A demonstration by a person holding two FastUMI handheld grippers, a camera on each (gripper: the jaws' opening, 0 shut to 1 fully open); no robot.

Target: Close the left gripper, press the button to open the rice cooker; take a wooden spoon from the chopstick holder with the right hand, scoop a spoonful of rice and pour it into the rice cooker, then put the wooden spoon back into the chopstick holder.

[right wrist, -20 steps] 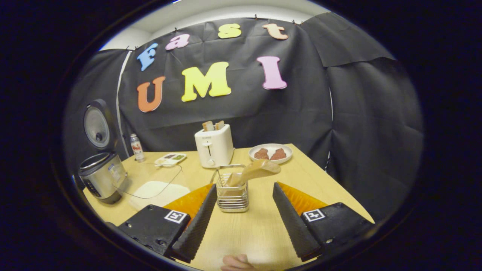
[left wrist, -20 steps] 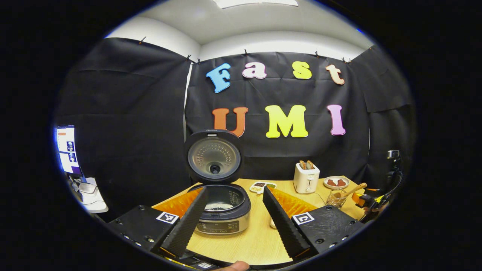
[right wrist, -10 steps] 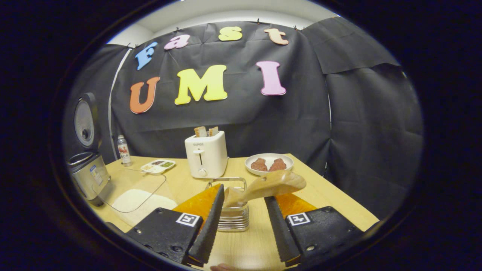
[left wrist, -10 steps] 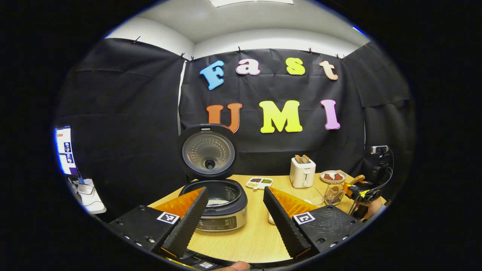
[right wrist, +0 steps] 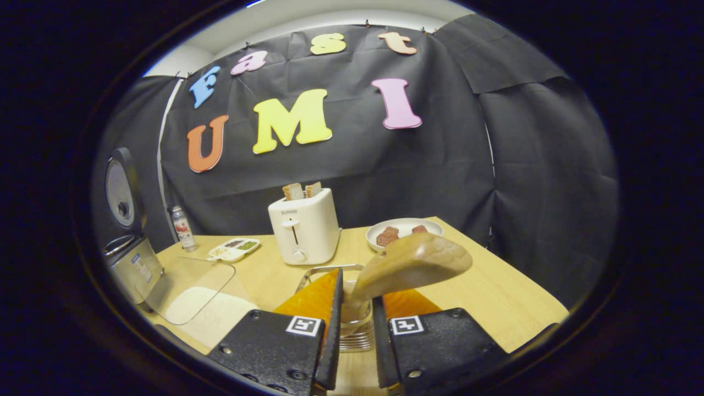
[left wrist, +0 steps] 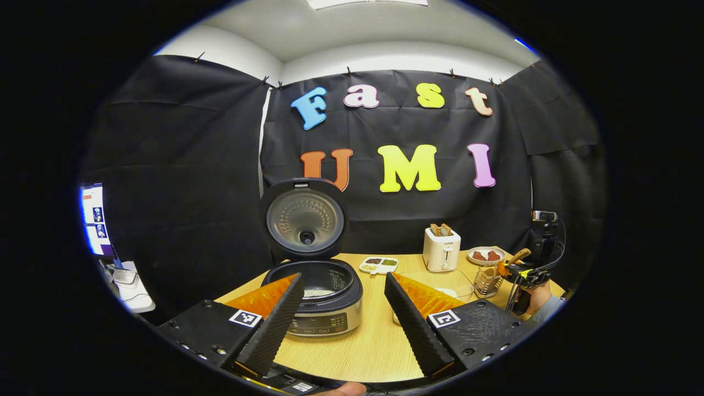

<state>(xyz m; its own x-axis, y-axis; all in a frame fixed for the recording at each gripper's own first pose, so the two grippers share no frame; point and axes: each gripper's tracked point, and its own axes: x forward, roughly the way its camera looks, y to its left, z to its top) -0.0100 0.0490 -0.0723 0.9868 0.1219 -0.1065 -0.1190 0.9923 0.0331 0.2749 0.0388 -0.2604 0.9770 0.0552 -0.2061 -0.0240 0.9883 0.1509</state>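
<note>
**Right hand-held gripper closing around the wooden spoon**

The right hand-held gripper [right wrist: 355,330] is standing over the chopstick holder [right wrist: 352,324] on the table [right wrist: 495,297], its fingers nearly together around the wooden spoon [right wrist: 412,264]; I cannot tell if both are pressing it. The left hand-held gripper [left wrist: 344,319] is hanging wide apart and holding nothing, in front of the rice cooker [left wrist: 322,297], whose lid [left wrist: 304,220] is standing up.
</note>
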